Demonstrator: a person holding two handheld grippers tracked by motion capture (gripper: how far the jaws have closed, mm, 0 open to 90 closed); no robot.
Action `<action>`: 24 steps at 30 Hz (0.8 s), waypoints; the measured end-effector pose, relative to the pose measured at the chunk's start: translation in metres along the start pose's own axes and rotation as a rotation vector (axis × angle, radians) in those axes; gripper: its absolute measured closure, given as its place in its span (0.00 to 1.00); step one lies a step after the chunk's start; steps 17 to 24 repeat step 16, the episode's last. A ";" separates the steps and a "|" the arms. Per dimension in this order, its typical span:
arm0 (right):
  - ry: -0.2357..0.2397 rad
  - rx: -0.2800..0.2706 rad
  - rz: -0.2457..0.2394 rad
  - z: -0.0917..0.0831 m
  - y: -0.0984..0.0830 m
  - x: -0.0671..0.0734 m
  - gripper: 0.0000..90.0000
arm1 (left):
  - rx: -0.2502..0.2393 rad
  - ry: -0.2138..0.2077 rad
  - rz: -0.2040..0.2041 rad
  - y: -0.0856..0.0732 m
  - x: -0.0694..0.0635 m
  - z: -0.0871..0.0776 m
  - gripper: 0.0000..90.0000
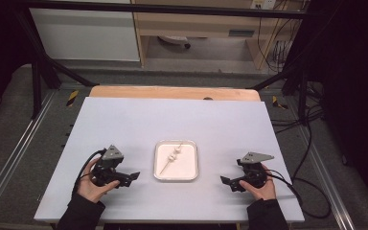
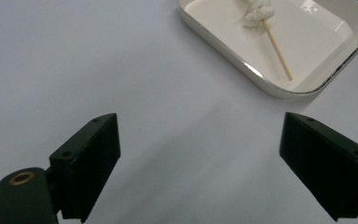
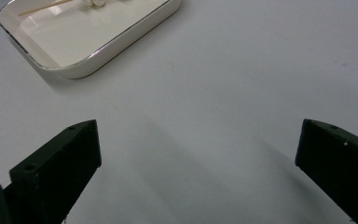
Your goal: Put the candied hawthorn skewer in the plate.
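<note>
A white table [image 1: 124,120] seen from above, with a person's two hands coming in from the near edge, each holding a black two-jaw gripper. Between them, slightly farther from the person, sits a shallow white dish [image 1: 190,173] with rounded corners. In it lies a thin wooden skewer [image 1: 164,168] carrying a few small pale, doughy-looking lumps [image 1: 174,155] near its far end.

The left gripper [image 1: 135,175] rests low over the table, pointing toward the dish, which lies just beyond its tips. Its jaws stand spread wide with nothing between them; in the left gripper view the dish [image 2: 279,88] sits ahead and to the right, the bare end of the skewer [image 2: 277,46] pointing back toward the jaws.

The right gripper [image 1: 224,180] mirrors it on the other side, jaws likewise spread and empty. In the right gripper view the dish [image 3: 98,53] lies ahead and to the left.

The skewer looks very light, stiff but easy to snap. The lumps appear soft and perhaps sticky, likely to squash if pinched. The bare wooden stretch nearer the person seems the safest place to grip. The dish looks smooth and may slide when nudged.
</note>
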State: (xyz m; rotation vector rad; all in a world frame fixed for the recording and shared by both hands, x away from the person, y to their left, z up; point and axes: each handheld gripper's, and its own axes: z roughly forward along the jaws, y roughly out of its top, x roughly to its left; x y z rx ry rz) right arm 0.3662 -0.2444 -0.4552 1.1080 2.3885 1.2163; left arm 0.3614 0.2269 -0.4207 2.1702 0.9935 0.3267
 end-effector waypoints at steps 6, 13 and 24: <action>0.001 0.009 0.002 0.000 -0.001 0.001 0.01 | -0.011 0.000 -0.008 -0.019 0.009 -0.001 0.13; 0.003 0.018 0.007 0.000 -0.001 0.001 0.01 | -0.010 0.000 -0.009 -0.031 0.014 -0.004 0.10; 0.009 0.018 0.008 0.001 -0.001 0.001 0.01 | -0.011 0.004 -0.007 -0.034 0.016 -0.005 0.10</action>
